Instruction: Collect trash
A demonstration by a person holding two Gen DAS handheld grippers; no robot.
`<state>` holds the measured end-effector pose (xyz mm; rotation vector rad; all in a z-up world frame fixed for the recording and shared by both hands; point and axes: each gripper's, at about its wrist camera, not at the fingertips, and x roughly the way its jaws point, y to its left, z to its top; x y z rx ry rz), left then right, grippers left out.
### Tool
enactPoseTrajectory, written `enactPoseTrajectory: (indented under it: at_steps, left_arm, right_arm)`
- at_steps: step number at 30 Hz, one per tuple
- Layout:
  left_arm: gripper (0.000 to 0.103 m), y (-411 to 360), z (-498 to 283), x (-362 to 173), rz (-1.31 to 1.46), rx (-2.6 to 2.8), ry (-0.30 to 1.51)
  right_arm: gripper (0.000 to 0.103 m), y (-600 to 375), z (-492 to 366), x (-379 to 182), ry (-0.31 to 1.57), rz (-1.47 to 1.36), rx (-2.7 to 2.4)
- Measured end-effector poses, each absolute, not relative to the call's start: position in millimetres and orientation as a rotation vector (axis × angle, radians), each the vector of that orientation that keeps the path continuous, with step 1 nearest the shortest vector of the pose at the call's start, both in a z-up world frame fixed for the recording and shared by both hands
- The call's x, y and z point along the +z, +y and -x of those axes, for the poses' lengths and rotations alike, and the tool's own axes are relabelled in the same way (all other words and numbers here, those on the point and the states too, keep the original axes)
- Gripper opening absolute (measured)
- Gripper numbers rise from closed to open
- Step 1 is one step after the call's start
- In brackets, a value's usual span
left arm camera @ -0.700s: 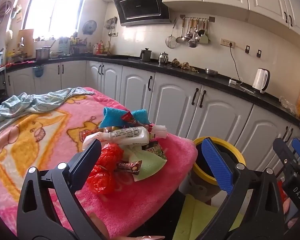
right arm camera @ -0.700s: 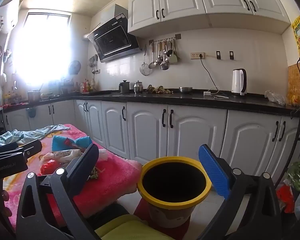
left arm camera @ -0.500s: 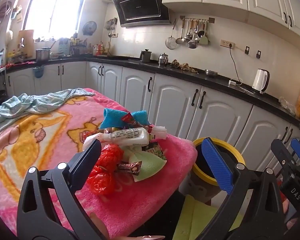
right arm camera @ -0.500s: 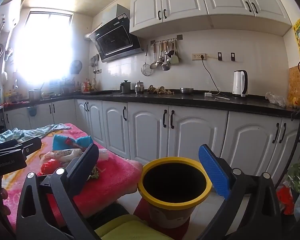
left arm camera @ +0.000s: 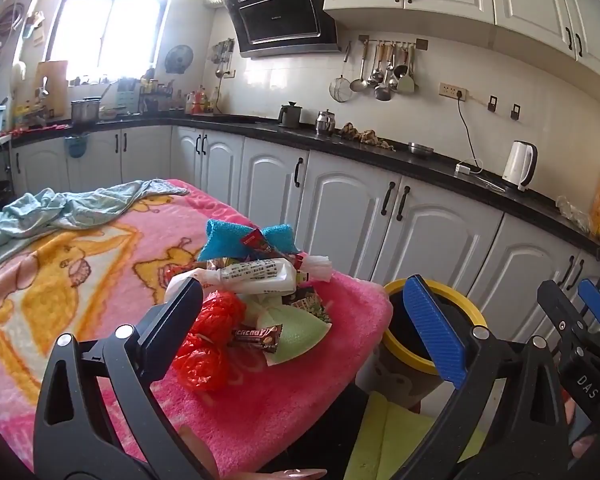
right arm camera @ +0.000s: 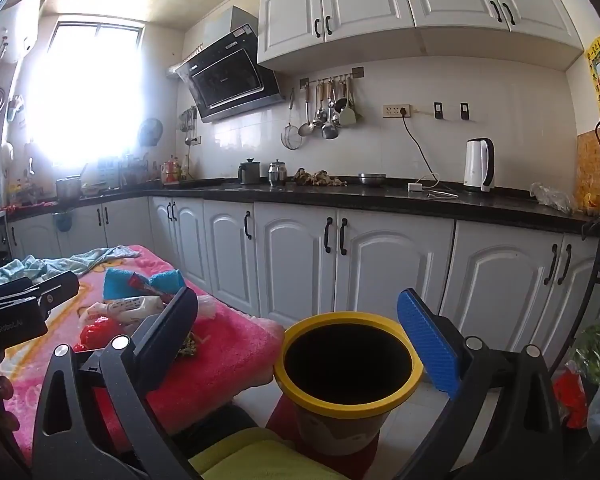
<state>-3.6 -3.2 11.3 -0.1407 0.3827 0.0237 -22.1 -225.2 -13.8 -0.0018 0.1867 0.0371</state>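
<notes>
Both the left gripper (left arm camera: 300, 312) and the right gripper (right arm camera: 298, 326) hang wide open, empty. The heap of crinkly wrappers and red plastic (left arm camera: 244, 296) sits at the pink blanket's (left arm camera: 292, 400) near corner, beside the yellow-rimmed bin (right arm camera: 350, 364); a careless grab could scatter pieces off the edge.

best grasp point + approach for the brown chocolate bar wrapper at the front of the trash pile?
Pinch the chocolate bar wrapper across its short width near the middle, coming from above and the near side with the open left gripper. It lies flat and on top, partly over the green pouch with the red plastic bag to its left, so a shallow pinch should avoid both.
</notes>
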Motion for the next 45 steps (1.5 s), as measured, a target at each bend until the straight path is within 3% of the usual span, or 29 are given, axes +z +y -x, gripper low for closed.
enactPoseTrajectory:
  at_steps: [45]
  left_arm:
    - [0.092, 20, 4, 8, 0.181, 0.061, 0.389]
  right_arm:
    - [0.097, -213, 13, -12, 0.212, 0.03, 0.11]
